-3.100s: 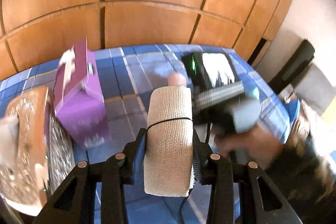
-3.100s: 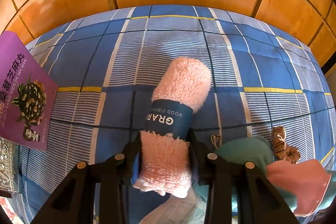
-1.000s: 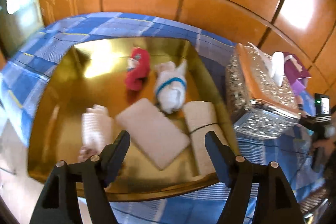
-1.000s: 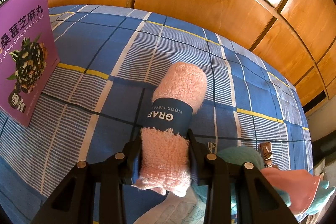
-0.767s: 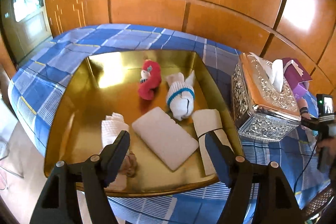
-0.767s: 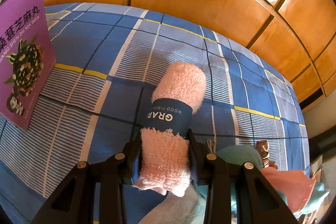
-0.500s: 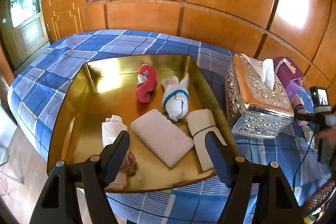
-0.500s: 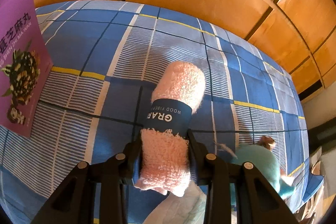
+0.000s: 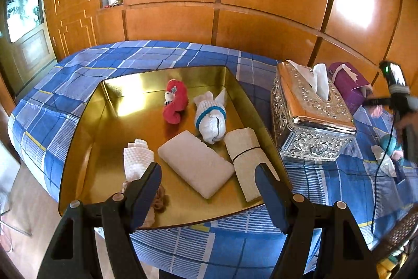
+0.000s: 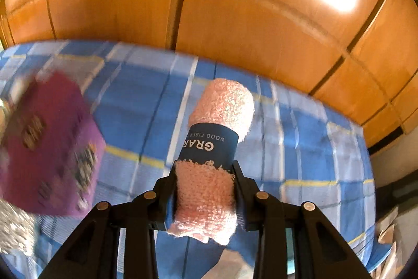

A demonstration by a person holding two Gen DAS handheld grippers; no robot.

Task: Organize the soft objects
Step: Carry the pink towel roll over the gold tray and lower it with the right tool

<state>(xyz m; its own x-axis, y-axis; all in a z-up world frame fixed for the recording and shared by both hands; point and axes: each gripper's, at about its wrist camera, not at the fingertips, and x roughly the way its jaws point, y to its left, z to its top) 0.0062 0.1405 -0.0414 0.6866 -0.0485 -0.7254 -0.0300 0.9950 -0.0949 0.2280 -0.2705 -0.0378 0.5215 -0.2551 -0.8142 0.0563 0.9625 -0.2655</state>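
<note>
A gold tray point(image 9: 86, 137) on the blue checked cloth holds several soft things: a red plush point(image 9: 175, 104), a white sock bundle with a blue band point(image 9: 210, 119), a beige flat pad point(image 9: 196, 163), a beige bandage roll point(image 9: 245, 158) and a white waffle cloth point(image 9: 137, 160). My left gripper point(image 9: 209, 178) hangs open above the tray's near edge with nothing between its fingers. My right gripper point(image 10: 205, 175) is shut on a rolled pink towel point(image 10: 216, 137) with a dark blue band, held in the air above the cloth.
A silver tissue box point(image 9: 311, 119) stands right of the tray, with a purple box point(image 9: 347, 88) behind it; the same purple box point(image 10: 47, 148) is blurred at left in the right wrist view. Teal and pink soft items point(image 9: 390, 145) lie at far right. Wood panelling backs the table.
My right gripper has risen with the pink towel, and the purple box now looks lower and blurred. My left gripper has pulled back slightly from the tray, still open.
</note>
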